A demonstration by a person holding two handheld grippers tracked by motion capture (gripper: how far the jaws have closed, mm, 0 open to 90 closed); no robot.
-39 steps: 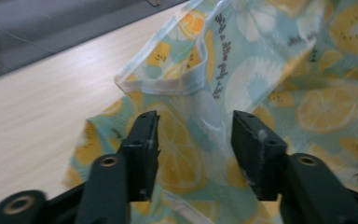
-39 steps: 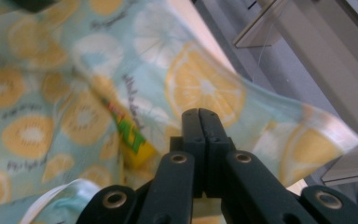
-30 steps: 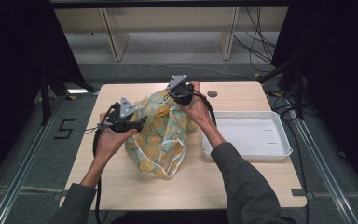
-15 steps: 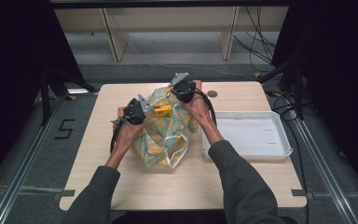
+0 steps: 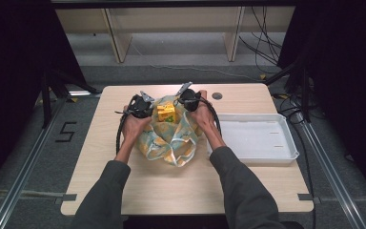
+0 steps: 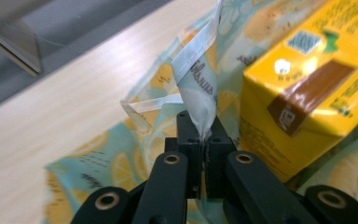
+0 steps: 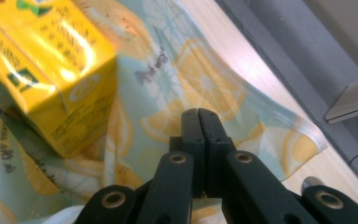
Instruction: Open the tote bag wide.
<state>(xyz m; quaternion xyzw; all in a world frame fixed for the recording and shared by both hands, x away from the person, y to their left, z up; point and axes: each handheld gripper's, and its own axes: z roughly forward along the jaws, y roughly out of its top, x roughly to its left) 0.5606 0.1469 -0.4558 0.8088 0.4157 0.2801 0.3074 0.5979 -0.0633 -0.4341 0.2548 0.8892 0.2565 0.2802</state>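
Note:
A lemon-print bag [image 5: 171,143] lies in the middle of the table, its mouth at the far end. A yellow carton [image 5: 166,113] stands exposed in that mouth. My left gripper [image 5: 145,102] is at the mouth's left edge. In the left gripper view it [image 6: 200,135] is shut on a white-edged strip of the bag [image 6: 198,88], with the carton [image 6: 303,79] just right of it. My right gripper [image 5: 183,95] is at the mouth's right edge. Its jaws [image 7: 199,114] are pressed shut on the bag's fabric [image 7: 205,79], and the carton [image 7: 42,65] is to their left.
A white tray [image 5: 255,136] sits at the table's right side, close to my right forearm. A small dark round hole [image 5: 217,96] is in the tabletop behind it. Black cables loop around both hands. Bare wood lies near the front edge.
My left gripper moved right to the bag's mouth and shut on its edge. The bag's top has been drawn down and apart, and the yellow carton now shows between the grippers.

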